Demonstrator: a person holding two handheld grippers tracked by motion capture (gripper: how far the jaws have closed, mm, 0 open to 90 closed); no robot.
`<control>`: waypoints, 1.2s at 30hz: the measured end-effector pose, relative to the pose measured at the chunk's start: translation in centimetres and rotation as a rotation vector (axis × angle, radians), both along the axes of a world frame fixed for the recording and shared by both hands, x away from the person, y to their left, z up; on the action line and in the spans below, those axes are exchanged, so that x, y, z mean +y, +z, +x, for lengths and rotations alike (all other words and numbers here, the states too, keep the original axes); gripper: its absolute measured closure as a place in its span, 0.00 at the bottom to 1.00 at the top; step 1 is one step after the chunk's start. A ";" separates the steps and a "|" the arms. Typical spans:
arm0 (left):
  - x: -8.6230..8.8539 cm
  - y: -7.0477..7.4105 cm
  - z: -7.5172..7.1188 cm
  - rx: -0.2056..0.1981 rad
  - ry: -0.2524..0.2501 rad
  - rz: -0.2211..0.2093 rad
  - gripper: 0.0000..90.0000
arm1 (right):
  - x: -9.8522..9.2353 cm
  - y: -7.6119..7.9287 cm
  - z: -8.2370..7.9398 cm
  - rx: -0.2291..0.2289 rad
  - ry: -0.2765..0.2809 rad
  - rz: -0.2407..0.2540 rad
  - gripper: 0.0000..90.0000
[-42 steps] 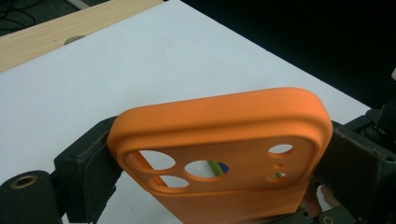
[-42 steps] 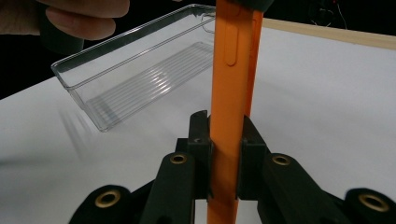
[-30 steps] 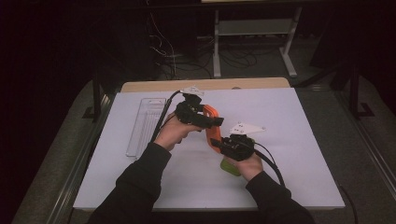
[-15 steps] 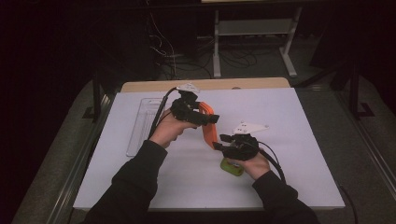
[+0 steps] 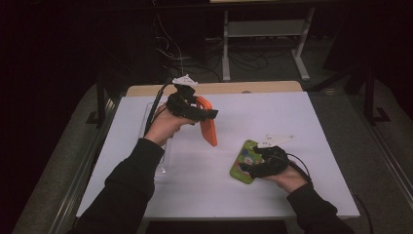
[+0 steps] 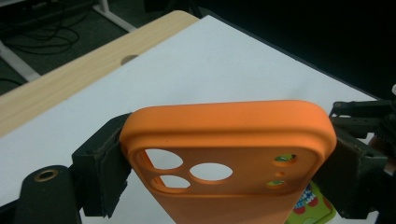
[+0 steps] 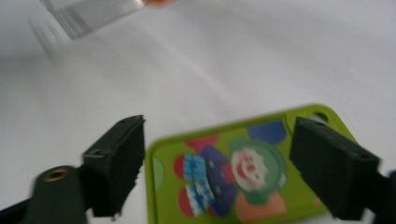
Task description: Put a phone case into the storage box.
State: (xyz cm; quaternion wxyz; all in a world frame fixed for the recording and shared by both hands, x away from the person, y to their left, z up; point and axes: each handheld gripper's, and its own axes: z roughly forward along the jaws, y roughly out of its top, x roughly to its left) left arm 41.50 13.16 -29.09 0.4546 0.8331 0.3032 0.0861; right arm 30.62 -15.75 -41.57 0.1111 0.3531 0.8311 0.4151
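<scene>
An orange phone case (image 5: 209, 130) hangs upright above the white table top, camera cut-outs toward the left gripper view. My left gripper (image 5: 207, 113) is shut on its upper end, with the pads (image 6: 109, 163) pressing both long edges of the orange case (image 6: 224, 135). A green phone case with a clown picture (image 5: 246, 157) lies flat on the table at the right. My right gripper (image 5: 249, 166) is low over it. Its jaws have just been opening and now stand apart on either side of the green case (image 7: 243, 177), one fingertip (image 7: 116, 163) just clear of its edge.
A clear plastic tray (image 5: 157, 146) lies along the table's left side, under the left forearm. The white sheet (image 5: 302, 117) covers a wooden table top (image 5: 253, 87) that shows at the far edge. Cables and a metal stand lie on the dark floor beyond.
The hands have drawn apart. The left one rose toward the back left with the orange case. The right one slid right with the green case, and its jaws opened.
</scene>
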 end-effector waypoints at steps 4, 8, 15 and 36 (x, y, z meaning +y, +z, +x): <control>0.9 0.9 0.2 -0.017 0.016 0.011 0.16 | -1.0 -0.3 -0.6 0.013 -0.019 -0.024 0.07; 1.9 1.8 0.5 -0.038 0.044 0.021 0.16 | -1.8 -0.9 -1.0 0.025 -0.035 -0.045 0.00; 3.6 2.8 1.0 -0.052 0.105 0.055 0.16 | -2.7 -1.8 -1.8 0.026 -0.053 -0.067 0.00; 8.3 3.5 5.0 -0.062 0.355 0.169 0.16 | -3.5 -2.4 -2.6 0.008 -0.062 -0.105 0.00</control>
